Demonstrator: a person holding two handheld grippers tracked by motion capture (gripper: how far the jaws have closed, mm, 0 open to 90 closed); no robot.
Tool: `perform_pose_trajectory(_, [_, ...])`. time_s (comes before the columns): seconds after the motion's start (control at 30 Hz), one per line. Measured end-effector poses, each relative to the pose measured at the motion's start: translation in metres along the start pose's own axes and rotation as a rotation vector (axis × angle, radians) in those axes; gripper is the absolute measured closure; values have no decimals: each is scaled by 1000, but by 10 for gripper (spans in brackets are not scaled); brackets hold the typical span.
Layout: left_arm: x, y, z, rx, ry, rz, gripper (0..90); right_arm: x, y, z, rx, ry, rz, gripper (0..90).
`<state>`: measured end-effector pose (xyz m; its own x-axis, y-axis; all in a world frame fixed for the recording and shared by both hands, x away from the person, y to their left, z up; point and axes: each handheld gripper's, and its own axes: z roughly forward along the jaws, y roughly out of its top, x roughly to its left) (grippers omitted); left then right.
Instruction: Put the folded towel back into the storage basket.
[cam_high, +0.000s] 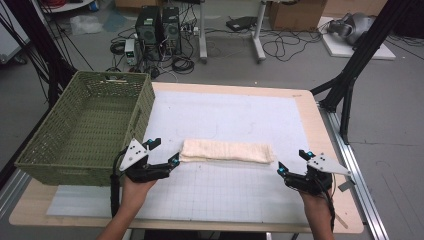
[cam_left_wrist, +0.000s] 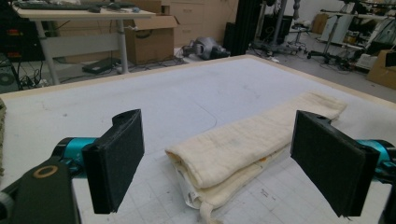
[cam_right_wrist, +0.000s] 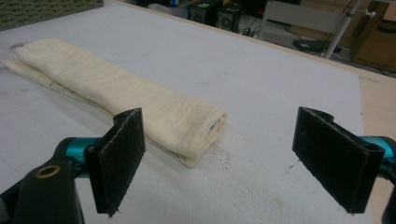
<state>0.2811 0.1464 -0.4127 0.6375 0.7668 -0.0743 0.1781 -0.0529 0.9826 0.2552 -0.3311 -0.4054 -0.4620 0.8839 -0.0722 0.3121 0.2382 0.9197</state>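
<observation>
so the cream folded cloth (cam_high: 227, 151) is already a long flat strip lying mid-desk (cam_high: 240, 107), both the left claw (cam_high: 166, 151) and right claw (cam_high: 291, 162) gaping wide at its ends, nothing grabbed, green woven basket (cam_high: 85, 130) looks unfilled.

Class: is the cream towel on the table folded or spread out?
Folded: the cream towel lies as a long narrow strip, with stacked layers at its end.

- Your towel (cam_high: 227, 150) is soft, cream, ribbed cloth.
- Your jaws wear matt black, rough pads.
- The basket (cam_high: 85, 125) is woven green plastic.
- The tabletop (cam_high: 320, 125) edge looks like pale wood.
</observation>
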Motion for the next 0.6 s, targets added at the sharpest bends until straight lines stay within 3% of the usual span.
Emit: perform_pose_trajectory(0.6, [0, -1, 4, 21, 5, 3, 180, 1, 2, -1, 14, 18, 8, 149])
